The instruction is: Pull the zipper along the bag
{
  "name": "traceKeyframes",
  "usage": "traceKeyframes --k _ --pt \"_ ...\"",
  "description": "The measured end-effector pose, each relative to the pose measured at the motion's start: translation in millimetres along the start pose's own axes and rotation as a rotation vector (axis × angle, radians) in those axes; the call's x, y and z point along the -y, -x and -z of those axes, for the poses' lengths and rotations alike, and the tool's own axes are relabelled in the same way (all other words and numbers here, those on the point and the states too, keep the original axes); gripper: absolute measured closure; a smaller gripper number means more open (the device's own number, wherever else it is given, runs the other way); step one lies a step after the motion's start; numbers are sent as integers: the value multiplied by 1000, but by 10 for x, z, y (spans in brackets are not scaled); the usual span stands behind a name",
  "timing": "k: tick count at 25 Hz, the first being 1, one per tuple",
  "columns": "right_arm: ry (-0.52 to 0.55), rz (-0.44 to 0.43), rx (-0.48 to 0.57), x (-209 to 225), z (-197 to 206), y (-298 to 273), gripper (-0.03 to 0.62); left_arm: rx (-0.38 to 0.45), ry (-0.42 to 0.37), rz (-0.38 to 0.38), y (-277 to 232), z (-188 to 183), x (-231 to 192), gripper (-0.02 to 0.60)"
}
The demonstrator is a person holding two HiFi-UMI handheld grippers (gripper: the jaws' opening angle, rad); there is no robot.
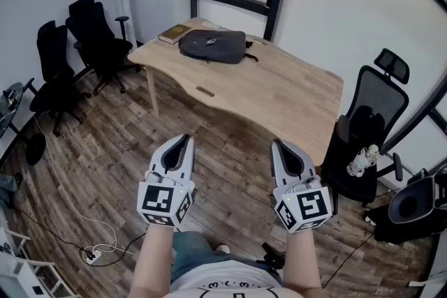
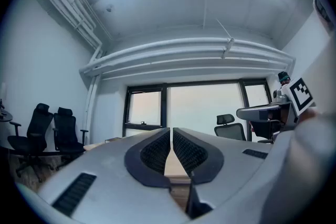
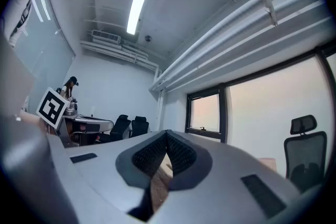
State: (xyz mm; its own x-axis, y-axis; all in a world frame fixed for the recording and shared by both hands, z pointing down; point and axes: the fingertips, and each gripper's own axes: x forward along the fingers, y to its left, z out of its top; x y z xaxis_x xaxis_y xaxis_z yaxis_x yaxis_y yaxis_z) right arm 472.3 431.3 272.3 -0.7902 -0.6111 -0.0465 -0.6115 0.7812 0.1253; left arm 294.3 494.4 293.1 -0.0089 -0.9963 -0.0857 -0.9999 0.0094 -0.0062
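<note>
A dark grey bag [image 1: 213, 46] lies flat at the far end of the wooden table [image 1: 279, 98], well ahead of both grippers. My left gripper [image 1: 184, 139] hangs over the floor short of the table, jaws shut and empty. My right gripper [image 1: 277, 144] is level with it to the right, also shut with nothing in it. In the left gripper view the left gripper [image 2: 171, 131] points at the windows; the right gripper [image 3: 167, 135] in the right gripper view points the same way. The bag's zipper is too small to make out.
A book [image 1: 174, 33] lies by the bag at the table's far left corner. Black office chairs [image 1: 94, 38] stand at the left; another chair [image 1: 367, 132] sits at the table's right end. A power strip with a white cable [image 1: 92, 255] lies on the floor.
</note>
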Motion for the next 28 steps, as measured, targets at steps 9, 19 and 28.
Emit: traceKeyframes --k 9,19,28 --pt "-29 -7 9 68 70 -9 543 13 -7 1 -34 5 37 555" --pt "-82 36 -35 349 339 -728 543 1 39 3 -751 231 -441 555" --pt "-47 11 -80 501 482 -2143 542 -44 128 46 -1835 565 -1294 555"
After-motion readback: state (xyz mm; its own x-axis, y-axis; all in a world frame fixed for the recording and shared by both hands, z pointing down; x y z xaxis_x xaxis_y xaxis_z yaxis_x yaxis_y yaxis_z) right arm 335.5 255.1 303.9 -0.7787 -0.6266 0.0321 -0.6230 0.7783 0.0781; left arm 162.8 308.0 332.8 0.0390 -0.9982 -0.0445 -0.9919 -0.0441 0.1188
